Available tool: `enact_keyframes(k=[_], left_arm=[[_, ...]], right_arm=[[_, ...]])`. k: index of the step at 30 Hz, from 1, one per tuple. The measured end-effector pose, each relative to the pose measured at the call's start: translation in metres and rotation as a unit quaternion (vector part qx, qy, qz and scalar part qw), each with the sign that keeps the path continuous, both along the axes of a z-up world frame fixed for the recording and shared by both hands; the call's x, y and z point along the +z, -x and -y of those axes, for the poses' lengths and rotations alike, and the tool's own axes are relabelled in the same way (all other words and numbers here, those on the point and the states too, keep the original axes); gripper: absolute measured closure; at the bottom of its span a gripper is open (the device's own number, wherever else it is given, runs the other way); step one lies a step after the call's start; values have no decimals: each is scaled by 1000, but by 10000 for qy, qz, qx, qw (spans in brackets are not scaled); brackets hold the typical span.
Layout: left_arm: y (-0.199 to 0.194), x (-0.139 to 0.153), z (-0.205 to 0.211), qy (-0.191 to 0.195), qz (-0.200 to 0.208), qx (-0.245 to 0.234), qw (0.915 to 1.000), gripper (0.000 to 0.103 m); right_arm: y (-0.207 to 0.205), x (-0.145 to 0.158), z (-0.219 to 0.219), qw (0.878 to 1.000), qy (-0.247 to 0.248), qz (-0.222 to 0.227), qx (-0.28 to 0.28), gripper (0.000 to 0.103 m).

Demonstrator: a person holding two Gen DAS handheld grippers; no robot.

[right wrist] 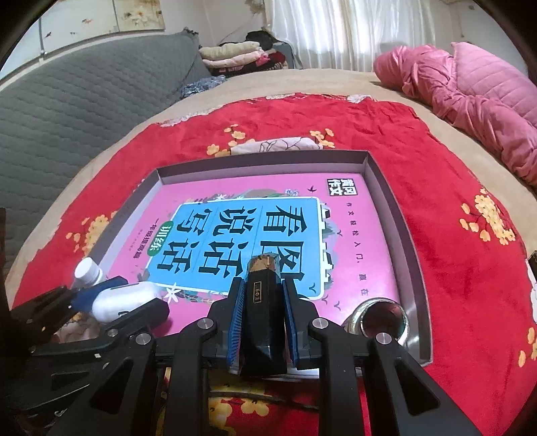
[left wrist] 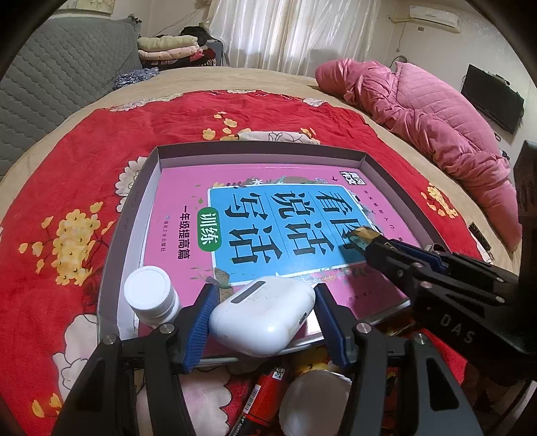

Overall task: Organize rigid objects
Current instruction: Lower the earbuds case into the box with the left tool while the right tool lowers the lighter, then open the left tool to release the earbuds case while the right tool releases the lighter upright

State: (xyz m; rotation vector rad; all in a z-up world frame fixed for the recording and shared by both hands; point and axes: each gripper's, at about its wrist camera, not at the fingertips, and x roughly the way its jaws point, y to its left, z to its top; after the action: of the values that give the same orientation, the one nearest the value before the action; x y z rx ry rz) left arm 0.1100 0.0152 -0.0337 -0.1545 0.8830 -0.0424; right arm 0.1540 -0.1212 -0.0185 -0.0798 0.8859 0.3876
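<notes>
My bed fills the room, spread with a red flowered blanket; a pink quilt is heaped at its far right, a grey sofa stands on the left, and white curtains hang behind. On the blanket lies a shallow grey box, a pink workbook flat inside it. Both my tools slope down toward its near edge. My left fingers bracket a white earbud case, lying on the workbook; I cannot tell whether they press it. A white pill bottle stands just left of it. My right fingers clamp a black ink stick, its worn tip over the workbook. A silver ring-shaped thing sits in the box's near right corner.
</notes>
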Motion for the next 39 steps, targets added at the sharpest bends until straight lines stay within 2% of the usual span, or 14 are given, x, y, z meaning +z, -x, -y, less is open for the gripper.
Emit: enact_keyframes(k=[14, 39], left_arm=[[1, -1, 2, 4, 4, -28, 10000, 45], [0, -2, 2, 3, -6, -26, 10000, 44]], right_arm=[[-7, -8, -5, 9999, 86, -58, -72, 80], [9, -4, 3, 10000, 73, -60, -30, 78]])
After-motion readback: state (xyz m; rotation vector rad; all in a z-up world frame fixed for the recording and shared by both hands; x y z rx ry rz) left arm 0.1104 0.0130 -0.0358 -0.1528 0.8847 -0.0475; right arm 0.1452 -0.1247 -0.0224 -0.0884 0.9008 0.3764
